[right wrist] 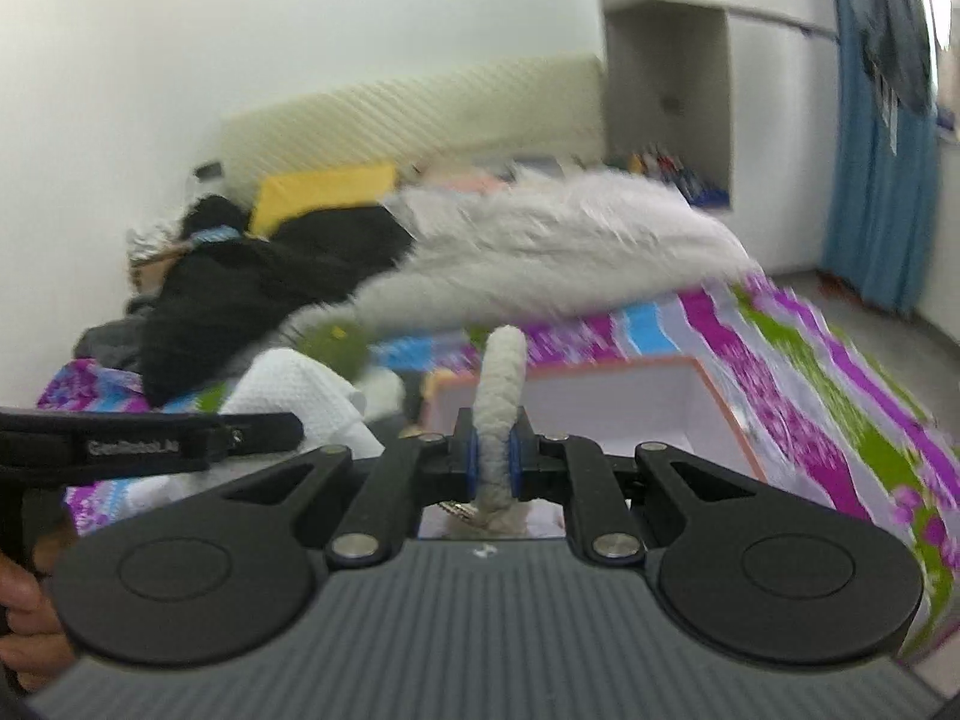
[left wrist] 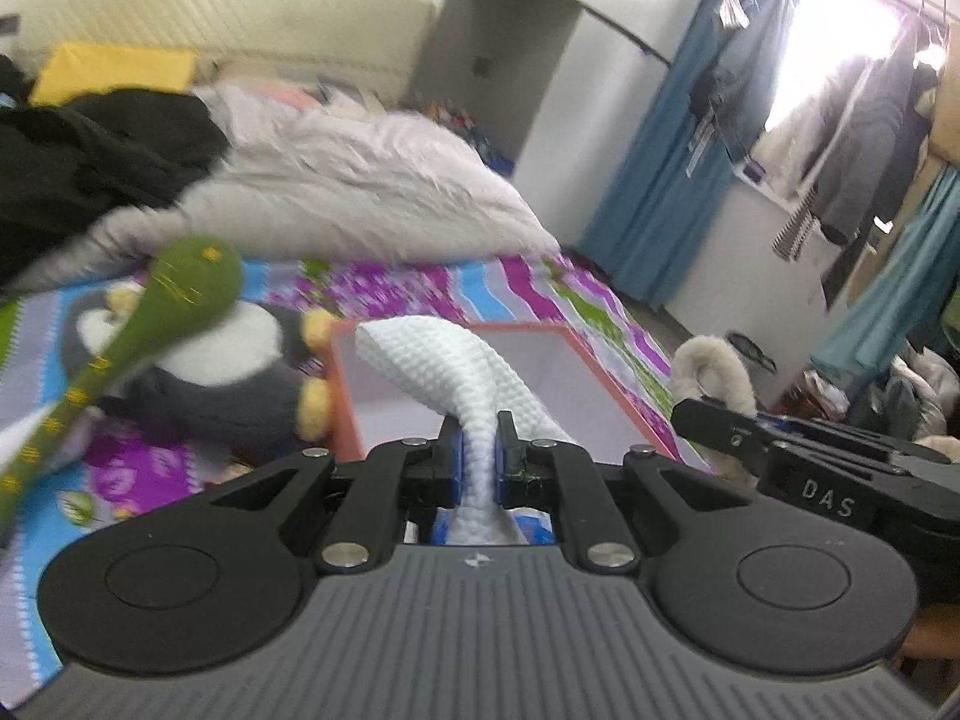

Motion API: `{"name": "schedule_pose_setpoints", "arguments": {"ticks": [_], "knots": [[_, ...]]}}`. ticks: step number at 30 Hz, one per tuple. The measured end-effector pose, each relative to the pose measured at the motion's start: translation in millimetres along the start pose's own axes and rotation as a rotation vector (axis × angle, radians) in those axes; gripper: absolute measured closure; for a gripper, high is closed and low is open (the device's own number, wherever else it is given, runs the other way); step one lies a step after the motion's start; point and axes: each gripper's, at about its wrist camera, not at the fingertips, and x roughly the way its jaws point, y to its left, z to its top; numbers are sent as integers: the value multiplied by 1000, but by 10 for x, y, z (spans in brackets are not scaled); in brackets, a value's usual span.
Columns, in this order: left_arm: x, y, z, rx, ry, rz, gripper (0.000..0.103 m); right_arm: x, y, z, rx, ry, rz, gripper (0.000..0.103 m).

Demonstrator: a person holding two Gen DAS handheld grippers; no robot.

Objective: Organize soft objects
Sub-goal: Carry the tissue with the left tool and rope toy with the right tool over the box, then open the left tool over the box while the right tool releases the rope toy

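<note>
1. Both pairs of my jaws were clamped on soft things, one in each hand, above a bed spread with a bright purple, blue and green patterned sheet (left wrist: 540, 282).
2. Left wrist view: my left gripper (left wrist: 478, 456) pinched a white waffle-weave cloth (left wrist: 444, 360), which rose between the pads and drooped forward over the orange-rimmed white box (left wrist: 345, 396) lying on the sheet.
3. Left of the box sat a black and white plush penguin (left wrist: 234, 384), with a green stuffed snake-like toy (left wrist: 180, 294) lying across it. A grey fluffy blanket (left wrist: 360, 192) was heaped behind them.
4. My right gripper (left wrist: 708, 414) showed at the right edge of this view, just beside the box, with its curl of cream fur.
5. Right wrist view: my right gripper (right wrist: 493, 462) was closed on a cream fleecy looped strap-like item (right wrist: 506, 384), standing upright between the pads. I could not tell what the item was. The box (right wrist: 726, 414) lay just ahead and below it, its inside looking empty.
6. I judged the step in hand to be carrying both pieces to the box.
7. Next I would need each piece held over the opening, then the jaws parted so the cloth fell inside rather than draping over the rim.
</note>
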Motion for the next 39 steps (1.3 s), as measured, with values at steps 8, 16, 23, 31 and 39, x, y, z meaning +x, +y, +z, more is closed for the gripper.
{"name": "schedule_pose_setpoints", "arguments": {"ticks": [8, 16, 23, 31, 39], "knots": [[978, -112, -56, 13, 216, -52, 91, 457, -459, -246, 22, 185, -79, 89], [1584, -202, -278, 42, 368, -51, 91, 751, -779, -570, 105, 303, -98, 88], [1651, -223, -335, 69, 392, -42, 63, 816, -854, -722, 130, 343, -104, 68], [1352, -231, -195, 110, 313, -18, 61, 675, -788, -579, 120, 278, -102, 59], [649, -152, -13, 133, 156, 6, 61, 301, -504, -305, 105, 130, -51, 59]]}}
